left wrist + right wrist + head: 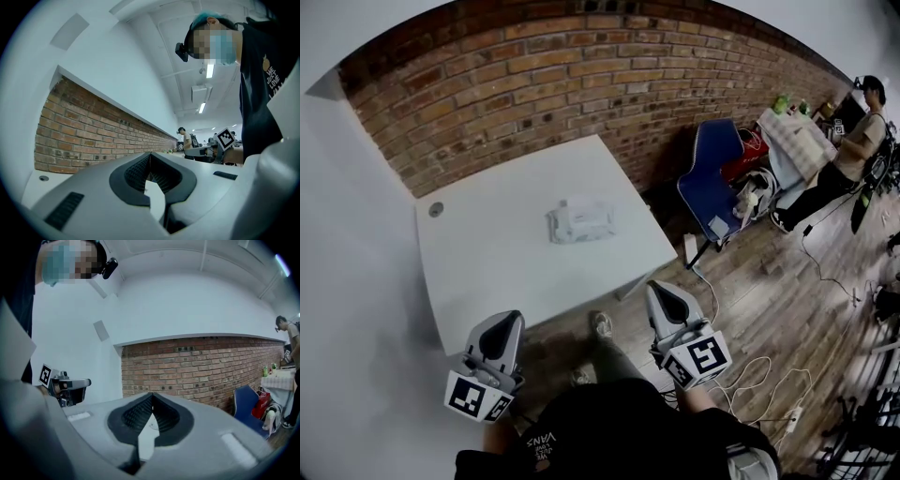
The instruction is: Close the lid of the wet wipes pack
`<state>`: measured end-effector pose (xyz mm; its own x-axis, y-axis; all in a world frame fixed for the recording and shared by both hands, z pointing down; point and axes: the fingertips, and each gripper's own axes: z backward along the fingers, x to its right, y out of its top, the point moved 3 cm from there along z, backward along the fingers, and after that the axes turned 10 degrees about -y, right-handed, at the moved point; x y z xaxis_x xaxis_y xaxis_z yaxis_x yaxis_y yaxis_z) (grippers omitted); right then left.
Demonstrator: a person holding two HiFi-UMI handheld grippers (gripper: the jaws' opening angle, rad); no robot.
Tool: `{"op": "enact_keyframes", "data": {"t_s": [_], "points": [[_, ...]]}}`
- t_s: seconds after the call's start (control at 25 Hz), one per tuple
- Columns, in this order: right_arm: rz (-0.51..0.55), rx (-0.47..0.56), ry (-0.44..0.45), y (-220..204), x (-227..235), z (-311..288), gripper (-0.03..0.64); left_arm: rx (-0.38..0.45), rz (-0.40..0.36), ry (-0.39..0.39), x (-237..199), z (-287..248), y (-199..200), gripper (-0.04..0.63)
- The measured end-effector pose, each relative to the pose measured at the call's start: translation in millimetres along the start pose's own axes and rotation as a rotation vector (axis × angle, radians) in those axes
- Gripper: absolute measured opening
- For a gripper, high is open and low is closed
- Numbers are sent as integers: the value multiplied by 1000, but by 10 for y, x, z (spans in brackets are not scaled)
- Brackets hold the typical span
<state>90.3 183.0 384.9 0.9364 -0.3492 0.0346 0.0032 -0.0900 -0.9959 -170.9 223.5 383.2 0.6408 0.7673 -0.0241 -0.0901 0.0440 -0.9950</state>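
Note:
The wet wipes pack (581, 220) is white and lies flat near the middle of the white table (478, 272); whether its lid stands open is too small to tell. Both grippers hover at the table's near edge, well short of the pack. My left gripper (507, 320) is over the near left corner, my right gripper (660, 289) just off the near right corner, above the floor. In the left gripper view the left gripper (150, 153) has its jaws met at the tip, with nothing between them. The right gripper (151, 394) looks the same in its own view.
A brick wall (581, 75) runs behind the table. A blue chair (712, 169) and bags stand to the right, with a person (853, 141) beyond at another table. Cables (769, 375) trail over the wooden floor. A round grommet (436, 209) sits at the table's far left corner.

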Motion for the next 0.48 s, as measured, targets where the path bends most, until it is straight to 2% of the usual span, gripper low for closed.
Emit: {"op": "enact_keyframes", "data": {"t_s": [0.48], "points": [[-32, 14, 40, -15, 209, -539, -2, -18, -13, 0, -344, -427, -81, -2]]}}
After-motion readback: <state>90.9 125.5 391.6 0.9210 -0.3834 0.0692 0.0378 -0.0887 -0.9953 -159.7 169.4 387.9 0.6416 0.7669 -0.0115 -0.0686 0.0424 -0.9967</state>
